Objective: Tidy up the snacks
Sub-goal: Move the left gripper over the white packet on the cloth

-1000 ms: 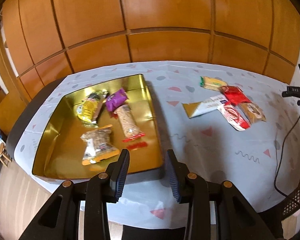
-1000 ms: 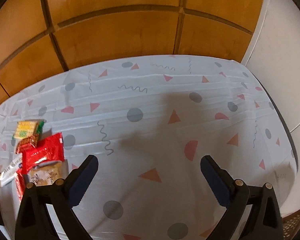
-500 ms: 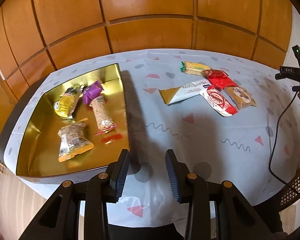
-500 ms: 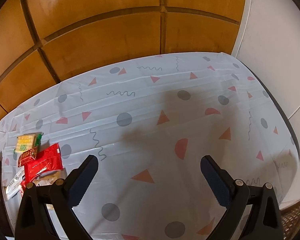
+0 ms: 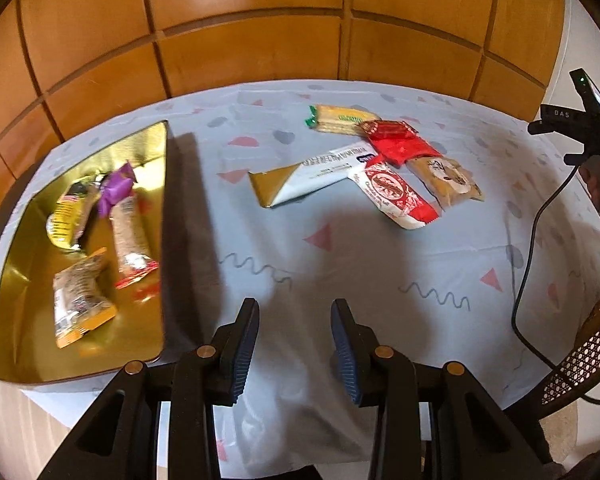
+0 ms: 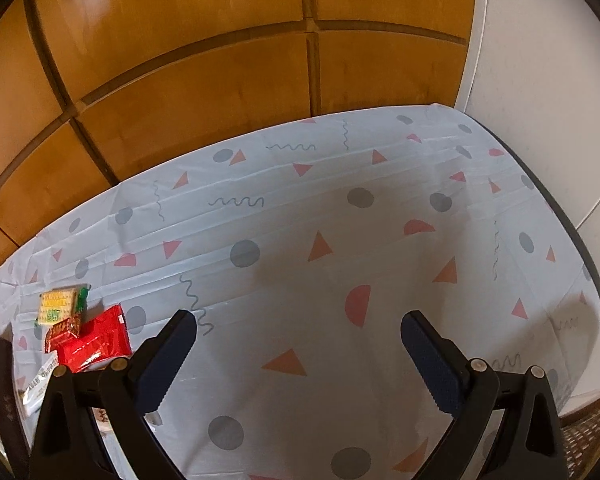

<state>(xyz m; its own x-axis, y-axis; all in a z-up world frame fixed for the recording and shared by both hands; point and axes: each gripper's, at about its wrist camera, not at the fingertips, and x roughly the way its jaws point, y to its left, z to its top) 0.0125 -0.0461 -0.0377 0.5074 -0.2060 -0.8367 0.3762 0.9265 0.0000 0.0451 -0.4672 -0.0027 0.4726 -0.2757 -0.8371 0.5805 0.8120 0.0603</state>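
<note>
Snacks (image 5: 384,168) lay loose on the bench (image 5: 340,264) beside a gold tray (image 5: 156,320). Left tongs (image 5: 292,320) hung narrowly parted, empty. Right tongs (image 6: 298,328) gaped wide, empty.

Prob. home: wood-panel wall (image 5: 260,52), tablecloth (image 6: 300,280).

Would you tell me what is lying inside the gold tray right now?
The gold tray holds four snacks: a yellow packet, a purple wrapper, a long bar and a granola packet. The purple wrapper hides the bar's far end.
</note>
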